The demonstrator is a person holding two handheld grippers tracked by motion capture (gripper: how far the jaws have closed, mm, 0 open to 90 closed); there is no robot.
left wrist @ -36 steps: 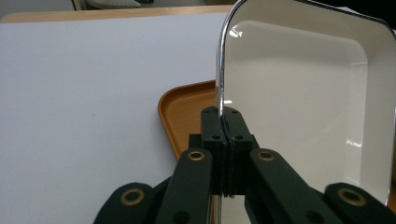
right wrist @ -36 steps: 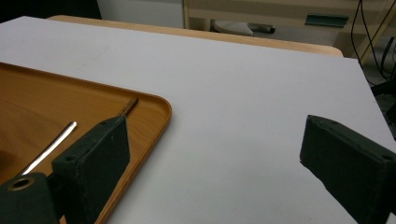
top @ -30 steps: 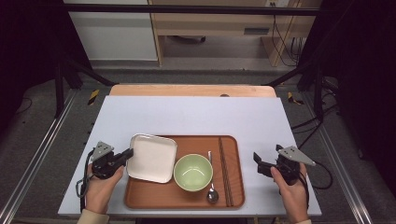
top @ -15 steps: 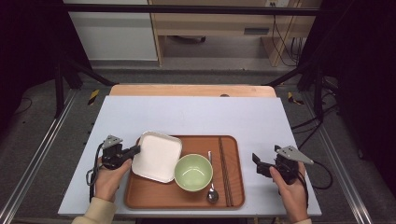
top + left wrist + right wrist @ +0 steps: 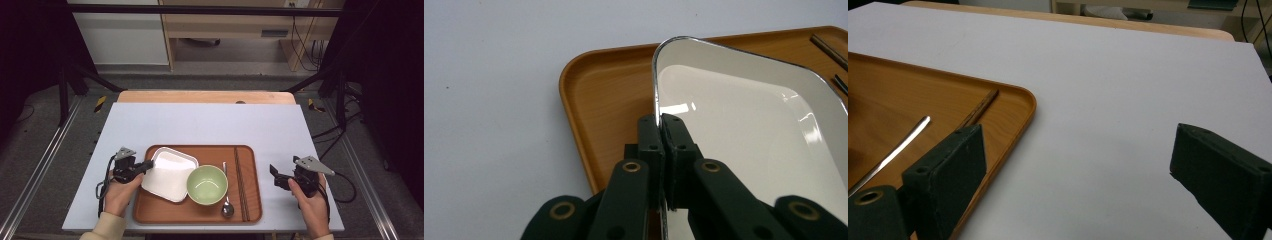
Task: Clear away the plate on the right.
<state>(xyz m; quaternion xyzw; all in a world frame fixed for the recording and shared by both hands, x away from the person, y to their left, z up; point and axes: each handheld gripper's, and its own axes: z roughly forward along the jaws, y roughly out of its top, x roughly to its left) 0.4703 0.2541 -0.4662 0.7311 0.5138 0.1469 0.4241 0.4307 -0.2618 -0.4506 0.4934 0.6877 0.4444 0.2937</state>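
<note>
The left claw point(image 5: 659, 122) is clamped tight on the rim of the white square ceramic plate point(image 5: 169, 172), one jaw outside the edge and one inside, as the left claw view shows. In the high view this claw point(image 5: 148, 163) sits at the plate's nine o'clock edge. Over the last second the plate has travelled rightward with the claw: a second ago its left part overhung the tray's left edge, and now it lies almost wholly within the brown rounded wooden tray point(image 5: 250, 155), its left edge close to the tray's left rim. I judge the plate is being set onto the tray and is nearly placed; release looks like the step to come.

The plate is nearly square, so it has no clear long axis; it sits skewed to the tray, its corners pointing roughly to twelve, three, six and nine o'clock. Its right corner lies just beside the pale green round bowl point(image 5: 207, 184), at the plate's three o'clock. Beyond the bowl lie a metal spoon point(image 5: 227, 207) and dark wooden chopsticks point(image 5: 241, 182), running twelve to six.

The right claw point(image 5: 274, 175) stands wide and empty over the pale grey tabletop point(image 5: 210, 125), off the tray's three o'clock edge
</note>
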